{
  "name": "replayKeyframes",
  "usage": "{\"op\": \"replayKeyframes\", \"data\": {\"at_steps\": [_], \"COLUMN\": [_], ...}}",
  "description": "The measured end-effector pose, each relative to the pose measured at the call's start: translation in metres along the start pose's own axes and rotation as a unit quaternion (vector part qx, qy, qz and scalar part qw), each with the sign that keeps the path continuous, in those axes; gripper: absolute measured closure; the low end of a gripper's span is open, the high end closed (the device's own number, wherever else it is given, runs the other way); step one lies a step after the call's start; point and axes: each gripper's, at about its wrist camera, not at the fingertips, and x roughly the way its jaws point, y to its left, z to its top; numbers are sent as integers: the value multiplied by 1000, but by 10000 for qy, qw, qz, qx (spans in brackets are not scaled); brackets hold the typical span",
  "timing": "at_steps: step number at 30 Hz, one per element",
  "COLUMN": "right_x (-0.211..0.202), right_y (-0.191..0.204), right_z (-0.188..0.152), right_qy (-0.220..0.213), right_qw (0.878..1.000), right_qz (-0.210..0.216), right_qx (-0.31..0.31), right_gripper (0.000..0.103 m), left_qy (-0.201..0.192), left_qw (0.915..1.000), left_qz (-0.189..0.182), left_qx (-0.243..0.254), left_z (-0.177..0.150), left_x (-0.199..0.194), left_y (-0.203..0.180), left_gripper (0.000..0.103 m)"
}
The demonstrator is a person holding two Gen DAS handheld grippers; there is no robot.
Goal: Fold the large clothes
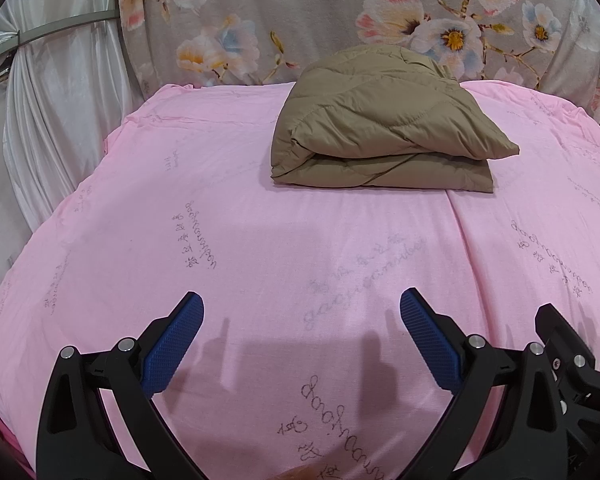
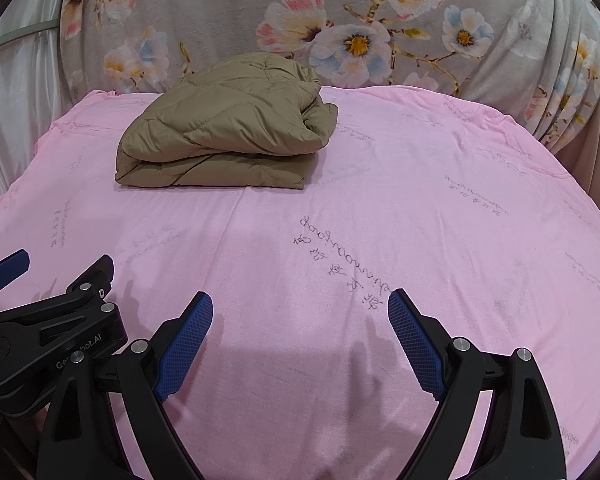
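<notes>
A khaki quilted jacket lies folded in a thick bundle at the far side of the pink sheet. It also shows in the right wrist view, far left of centre. My left gripper is open and empty, low over the near part of the sheet, well short of the jacket. My right gripper is open and empty too, beside the left one. The left gripper's body shows at the lower left of the right wrist view.
The pink sheet with grey script print covers the whole work surface. A floral grey cloth hangs behind it. White curtains hang at the left. The sheet's edge drops off at the left and right.
</notes>
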Motion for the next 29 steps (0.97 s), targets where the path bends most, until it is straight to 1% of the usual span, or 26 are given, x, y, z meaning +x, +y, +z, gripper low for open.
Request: {"op": "replayKeyframes", "data": {"at_steps": [18,29], "right_x": [0,0], "right_y": [1,0], "right_z": [0,0], "right_qy": [-5,-7], "right_qw": [10000,10000], "right_qz": [-4,-9], "right_qx": [2,-5], "right_gripper": [16,16], "left_qy": [20,-58], "left_qw": [10000,10000], "left_qz": [-33,50], "left_qx": [-14,38], "left_z": [0,0], "left_x": [0,-2], "left_y": [0,-1], "left_gripper": [7,9]}}
